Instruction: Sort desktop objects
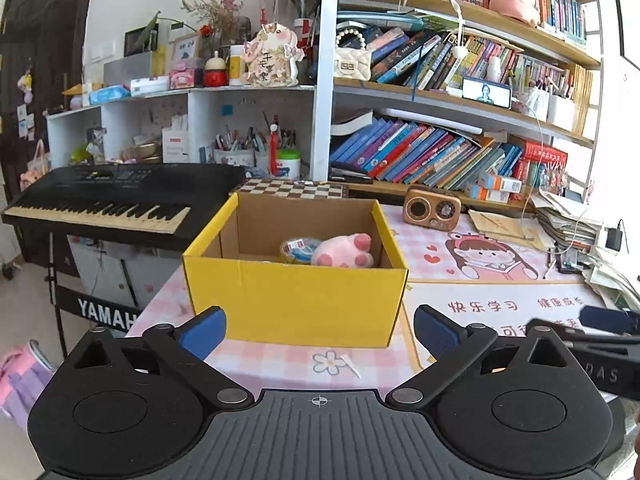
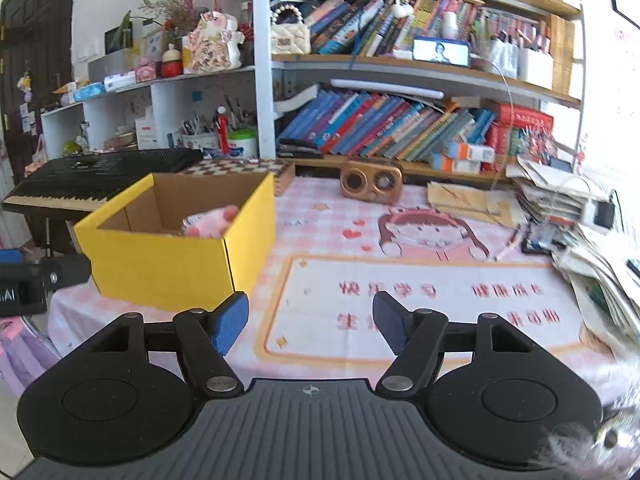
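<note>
A yellow cardboard box (image 1: 296,304) stands open on the pink checked desk mat (image 1: 280,364). Inside it lie a pink plush paw toy (image 1: 344,254) and a clear roll of tape (image 1: 298,250). My left gripper (image 1: 318,330) is open and empty, just in front of the box. My right gripper (image 2: 310,322) is open and empty over the mat, to the right of the box (image 2: 176,264); the pink toy (image 2: 212,224) shows over the box's rim. The right gripper's blue tip also shows in the left wrist view (image 1: 608,318).
A wooden retro radio (image 1: 432,206) and a chessboard case (image 1: 292,190) stand behind the box. A black Yamaha keyboard (image 1: 108,204) is at the left. Stacked papers (image 2: 592,240) crowd the desk's right edge. Bookshelves (image 1: 440,148) rise behind. A grey furry thing (image 2: 592,448) shows at bottom right.
</note>
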